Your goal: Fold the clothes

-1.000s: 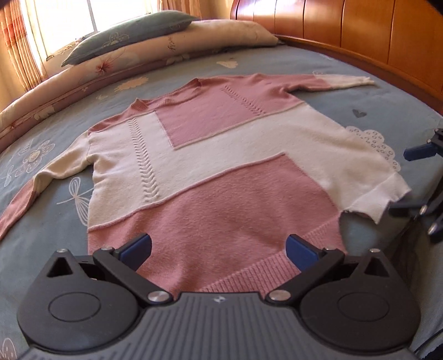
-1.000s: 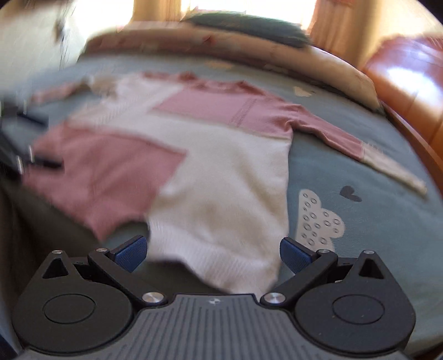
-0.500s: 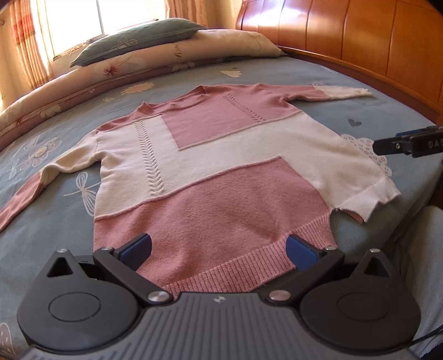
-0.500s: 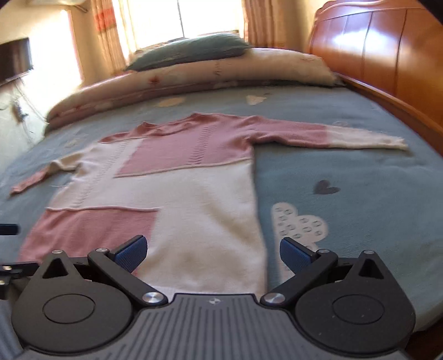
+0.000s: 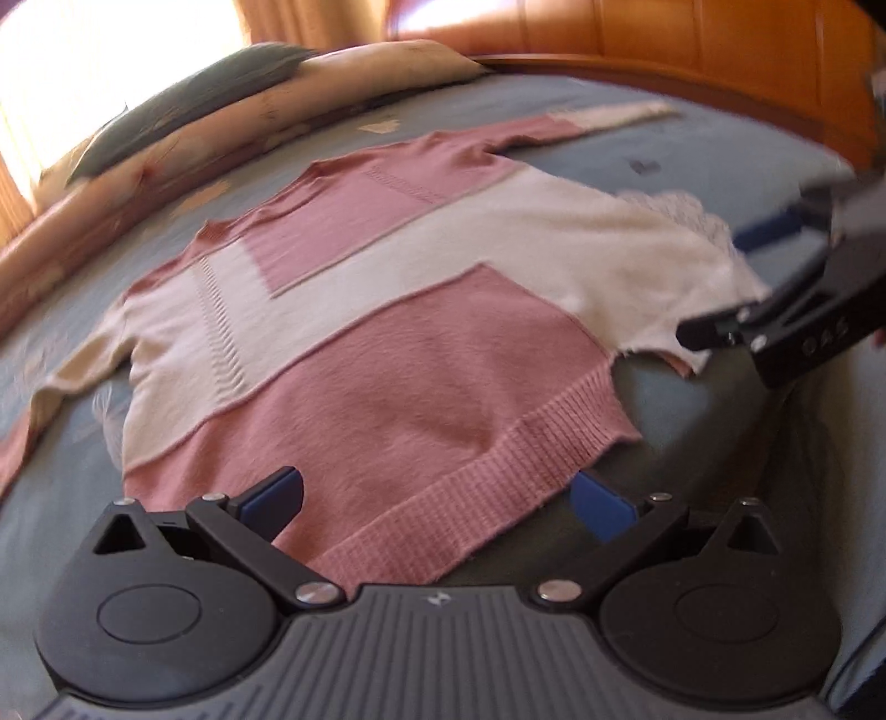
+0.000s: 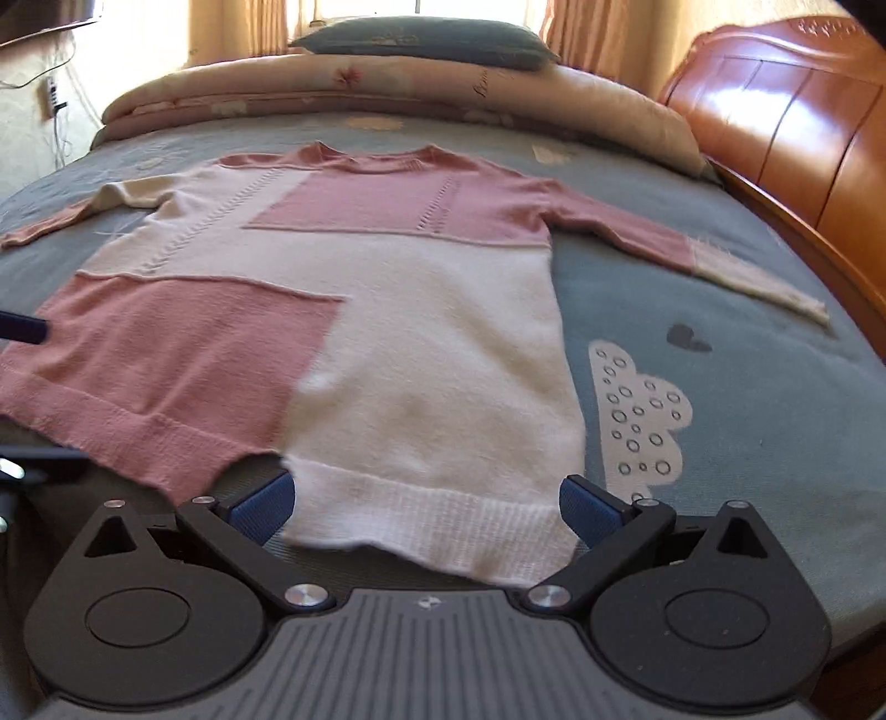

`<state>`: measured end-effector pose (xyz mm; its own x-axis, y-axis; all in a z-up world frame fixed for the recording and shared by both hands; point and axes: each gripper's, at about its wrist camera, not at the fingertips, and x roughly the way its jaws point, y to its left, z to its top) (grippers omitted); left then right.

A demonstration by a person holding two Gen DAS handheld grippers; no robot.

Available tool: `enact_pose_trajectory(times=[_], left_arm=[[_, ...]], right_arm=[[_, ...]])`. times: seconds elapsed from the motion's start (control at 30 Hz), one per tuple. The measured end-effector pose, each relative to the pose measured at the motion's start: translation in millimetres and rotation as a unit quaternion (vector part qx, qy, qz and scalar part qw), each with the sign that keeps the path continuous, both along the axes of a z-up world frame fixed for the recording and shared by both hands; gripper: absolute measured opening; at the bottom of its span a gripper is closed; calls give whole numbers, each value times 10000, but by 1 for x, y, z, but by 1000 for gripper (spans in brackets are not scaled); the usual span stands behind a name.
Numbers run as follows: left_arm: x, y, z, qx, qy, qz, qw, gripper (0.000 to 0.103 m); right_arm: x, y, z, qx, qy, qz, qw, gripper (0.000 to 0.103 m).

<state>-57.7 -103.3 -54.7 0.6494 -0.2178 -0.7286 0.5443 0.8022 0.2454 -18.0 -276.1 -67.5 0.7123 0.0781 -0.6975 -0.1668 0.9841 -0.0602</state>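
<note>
L gripper (image 5: 437, 507) and R gripper (image 6: 423, 507) both spread wide, now lower and closer at hem of pink/cream sweater (image 6: 354, 310), which lies flat on blue bedsheet (image 6: 720, 354). R gripper body reads "045" in L view; further back, pillow (image 6: 421, 41) unchanged.

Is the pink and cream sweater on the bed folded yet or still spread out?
Spread out. The sweater lies flat on the bed, both sleeves stretched sideways, hem unfolded.
</note>
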Motion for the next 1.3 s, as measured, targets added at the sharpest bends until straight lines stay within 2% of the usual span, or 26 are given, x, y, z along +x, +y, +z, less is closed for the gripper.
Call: enact_pose_trajectory(times=[0.07,0.17,0.33,0.4,0.5,0.57,0.63,0.77,0.9,0.97,1.0,1.03,1.07,1.17,1.3], left_arm=[[2,-9,-4,31,-4,-207,9998,102],[9,-17,-6,212,-189,-223,9993,102],[31,-3,15,-172,-258,163,9994,102],[39,0,19,-212,-247,230,9992,102],[45,1,20,-123,-253,238,9993,102],[46,4,23,-200,-238,259,9992,102],[48,9,26,-353,-210,362,9985,102],[49,15,27,-295,-199,507,9981,102],[29,13,28,-391,-295,100,9988,102],[13,7,23,-270,-463,-198,9984,102],[7,3,21,-179,-557,-336,9977,100],[0,0,18,-88,-657,-471,9967,94],[-6,-4,15,-6,-743,-594,9955,81],[-17,-16,5,299,-829,-876,9923,59],[-28,-28,-7,698,-899,-1312,9848,58]], right_arm=[[-2,1,2,92,-28,20,10000,103],[-3,-4,1,270,-20,-130,9995,103],[-6,-22,2,592,-71,-431,9973,103],[-7,-26,3,715,-123,-468,9963,103],[-8,-25,4,821,-224,-297,9959,103],[-10,-20,5,889,-269,-74,9956,102],[-12,-17,6,971,-325,75,9947,97],[-13,-9,8,1112,-332,471,9921,76],[-14,3,4,1000,-277,663,9924,75],[-14,3,3,1052,-250,663,9919,75],[-14,3,4,1074,-250,653,9918,75],[-14,2,4,1094,-250,642,9916,75],[-14,2,4,1098,-253,631,9916,75],[-14,0,7,1156,-290,620,9909,75],[-15,-5,10,1259,-322,576,9898,75]])
